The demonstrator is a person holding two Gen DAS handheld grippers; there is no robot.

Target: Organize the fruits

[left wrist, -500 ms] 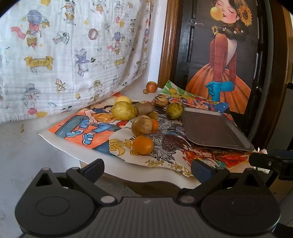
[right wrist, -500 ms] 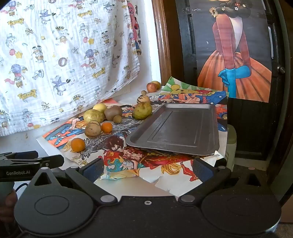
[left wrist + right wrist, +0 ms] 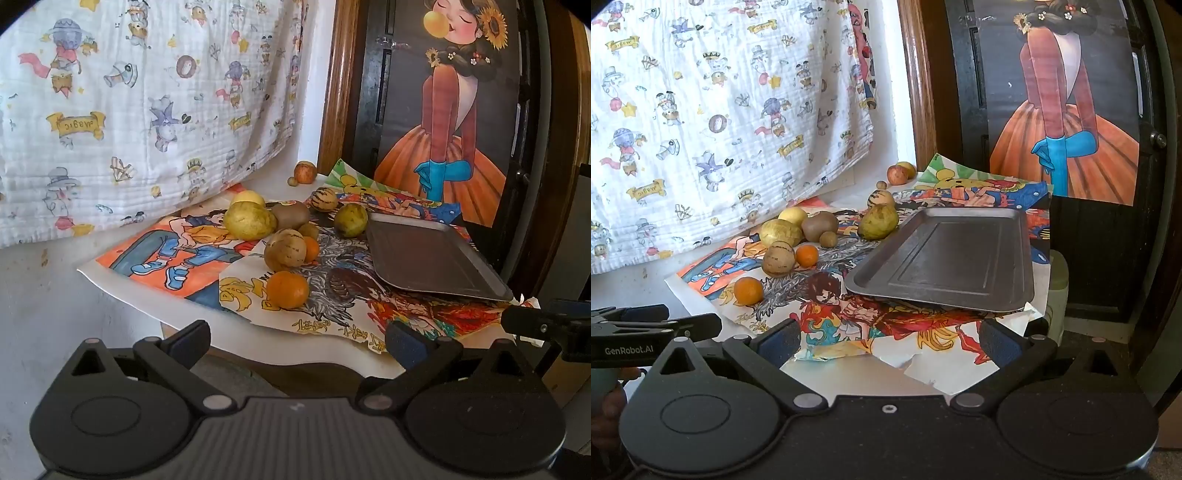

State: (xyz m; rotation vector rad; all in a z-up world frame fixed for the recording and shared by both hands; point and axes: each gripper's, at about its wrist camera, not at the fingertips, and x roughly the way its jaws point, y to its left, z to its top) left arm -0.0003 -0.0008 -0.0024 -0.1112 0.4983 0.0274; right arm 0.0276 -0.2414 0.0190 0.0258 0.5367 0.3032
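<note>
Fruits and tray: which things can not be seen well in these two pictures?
- Yellow fruit, left wrist view: mostly hidden behind the big pear.
- Fruit behind the apple, right wrist view: only an edge shows; its kind is unclear.
- Tray underside: what props its tilt is hidden.
- Small nut-like thing: too small to name.

Tray [image 3: 960, 254]: dull grey metal, smooth. Posters [image 3: 871, 317]: printed paper, torn edge. Hanging cloth [image 3: 147, 110]: crinkled cotton. Door frame [image 3: 336, 85]: glossy wood.

Bright fruit on cartoon prints

Orange tangerine [image 3: 287, 290], yellow-green pear [image 3: 878, 221], brown kiwi [image 3: 820, 226] and tan purple-striped melon [image 3: 285, 250]; dark grey tray [image 3: 945, 258]; white cloth [image 3: 129, 103] with cartoon figures.
</note>
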